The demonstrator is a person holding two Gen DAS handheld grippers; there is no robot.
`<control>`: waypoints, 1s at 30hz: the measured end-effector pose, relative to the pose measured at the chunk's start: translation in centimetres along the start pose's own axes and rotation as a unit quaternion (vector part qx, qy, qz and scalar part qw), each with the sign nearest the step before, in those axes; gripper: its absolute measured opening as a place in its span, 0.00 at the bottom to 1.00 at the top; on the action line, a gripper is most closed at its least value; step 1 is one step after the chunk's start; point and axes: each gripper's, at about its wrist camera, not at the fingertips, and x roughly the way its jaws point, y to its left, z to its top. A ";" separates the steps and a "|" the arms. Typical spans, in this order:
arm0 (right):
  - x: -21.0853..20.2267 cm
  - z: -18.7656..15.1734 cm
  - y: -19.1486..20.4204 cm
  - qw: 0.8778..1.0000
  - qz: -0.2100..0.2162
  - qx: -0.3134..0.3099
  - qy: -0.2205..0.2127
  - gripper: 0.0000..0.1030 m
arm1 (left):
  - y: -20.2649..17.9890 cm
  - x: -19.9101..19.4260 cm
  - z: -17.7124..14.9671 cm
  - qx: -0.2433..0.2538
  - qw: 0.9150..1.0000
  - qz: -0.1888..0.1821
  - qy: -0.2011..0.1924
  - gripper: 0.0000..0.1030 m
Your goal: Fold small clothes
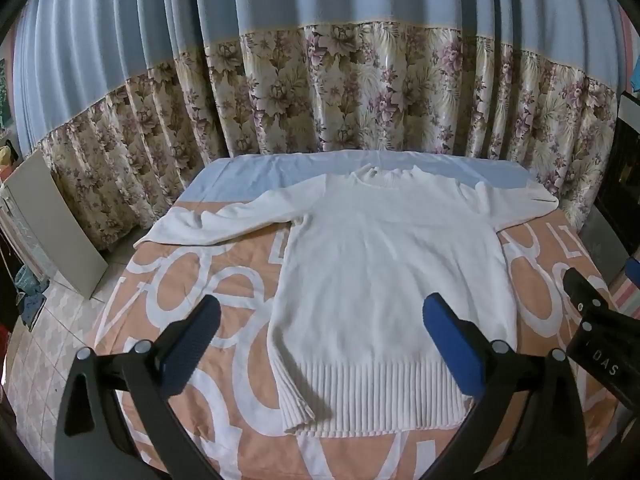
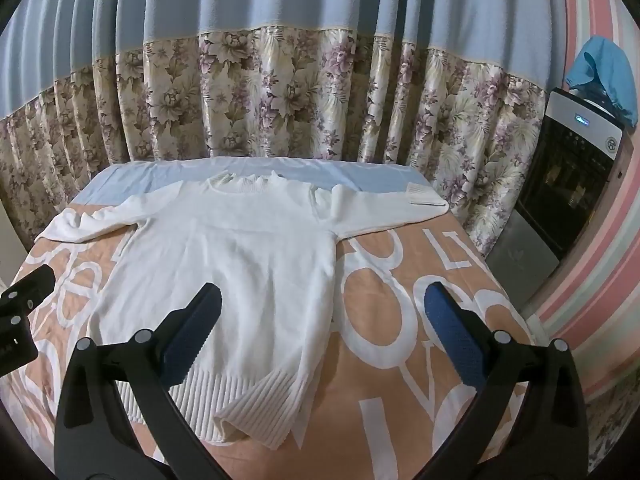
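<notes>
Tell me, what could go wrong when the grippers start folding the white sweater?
1. The sweater has one sleeve reaching the table's edge; a tug might slide it off.
2. The hem corner is already flipped over; folding now may trap that crease.
3. Both the left gripper and right gripper hang open above the knit; a pinch could catch the tablecloth too.

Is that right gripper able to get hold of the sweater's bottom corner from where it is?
Probably yes. The right gripper is open above the sweater, and nothing lies between it and the ribbed hem.
</notes>
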 end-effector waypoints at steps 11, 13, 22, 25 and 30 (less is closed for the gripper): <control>0.1 0.0 0.2 1.000 0.000 0.000 0.003 0.97 | 0.2 0.2 0.1 -0.001 1.000 0.000 0.000 0.98; 0.2 0.0 0.3 1.000 0.001 0.000 0.003 0.97 | 0.3 0.1 0.4 -0.001 1.000 0.000 0.000 0.98; 0.3 0.0 0.5 1.000 0.001 -0.001 0.004 0.97 | 0.5 0.2 0.5 -0.001 1.000 0.000 0.002 0.98; 0.4 0.0 0.5 1.000 0.002 0.000 0.004 0.97 | 0.5 0.2 0.4 -0.002 1.000 -0.001 0.002 0.98; 0.4 -0.2 0.7 1.000 0.002 0.000 0.005 0.97 | 0.6 0.4 0.3 -0.002 1.000 -0.001 0.003 0.98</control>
